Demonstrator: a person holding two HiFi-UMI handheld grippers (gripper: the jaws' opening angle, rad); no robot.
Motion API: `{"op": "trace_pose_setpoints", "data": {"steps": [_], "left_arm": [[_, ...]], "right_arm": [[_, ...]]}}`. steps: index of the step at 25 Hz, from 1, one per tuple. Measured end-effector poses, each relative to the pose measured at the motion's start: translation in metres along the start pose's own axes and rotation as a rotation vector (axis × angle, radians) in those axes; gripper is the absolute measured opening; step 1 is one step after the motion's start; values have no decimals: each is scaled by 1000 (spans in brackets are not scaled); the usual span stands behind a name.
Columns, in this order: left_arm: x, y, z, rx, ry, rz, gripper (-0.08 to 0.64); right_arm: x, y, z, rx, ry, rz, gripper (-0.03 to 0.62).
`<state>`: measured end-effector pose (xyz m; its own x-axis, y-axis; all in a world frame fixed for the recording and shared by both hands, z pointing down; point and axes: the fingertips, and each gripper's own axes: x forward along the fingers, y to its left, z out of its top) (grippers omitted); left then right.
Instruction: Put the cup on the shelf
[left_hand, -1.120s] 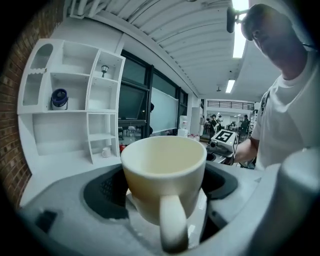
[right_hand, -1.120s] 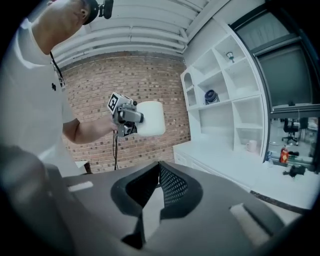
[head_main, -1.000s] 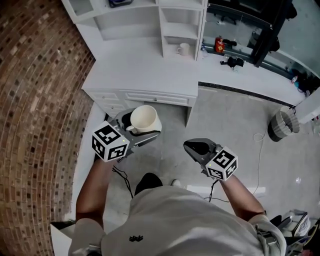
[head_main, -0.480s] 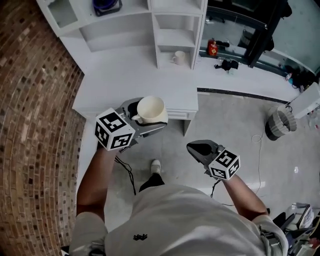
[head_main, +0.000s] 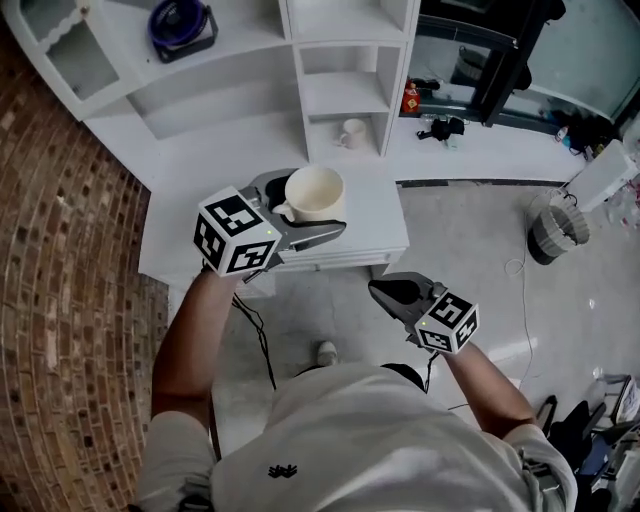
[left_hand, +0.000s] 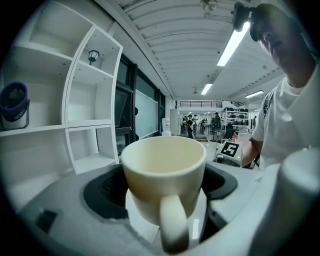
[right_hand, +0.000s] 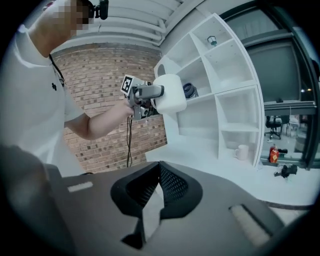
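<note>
Cream cup (head_main: 315, 192) upright, clamped between left tongs (head_main: 305, 218), apart from right tongs (head_main: 386, 293)

We see the cup (head_main: 315, 190) at centre frame: cream, empty, upright, handle toward us, clamped between the jaws of the left gripper (head_main: 312, 212). The white shelf (head_main: 345, 95) spans the top of the frame, apart from the cup.

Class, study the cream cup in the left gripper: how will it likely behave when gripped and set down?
The cup looks like glazed ceramic: probably rigid, slippery in the left gripper, and liable to chip if knocked. It is broad for its height, so it should stand steadily; its handle would hinder rolling.
</note>
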<state>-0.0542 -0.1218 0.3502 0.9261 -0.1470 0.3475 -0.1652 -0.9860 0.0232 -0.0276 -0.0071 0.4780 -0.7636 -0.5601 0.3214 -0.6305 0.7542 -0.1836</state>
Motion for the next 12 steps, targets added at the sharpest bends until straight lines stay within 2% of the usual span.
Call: {"op": "trace_pose_setpoints", "data": {"steps": [6,12], "left_arm": [[9,45,18,11,-18,-47,425],[34,86,44,26,-29,-54,425]], "right_arm": [[27,-25,13,11,1,-21,11],[39,-74,23,19,-12,-2,11]]}}
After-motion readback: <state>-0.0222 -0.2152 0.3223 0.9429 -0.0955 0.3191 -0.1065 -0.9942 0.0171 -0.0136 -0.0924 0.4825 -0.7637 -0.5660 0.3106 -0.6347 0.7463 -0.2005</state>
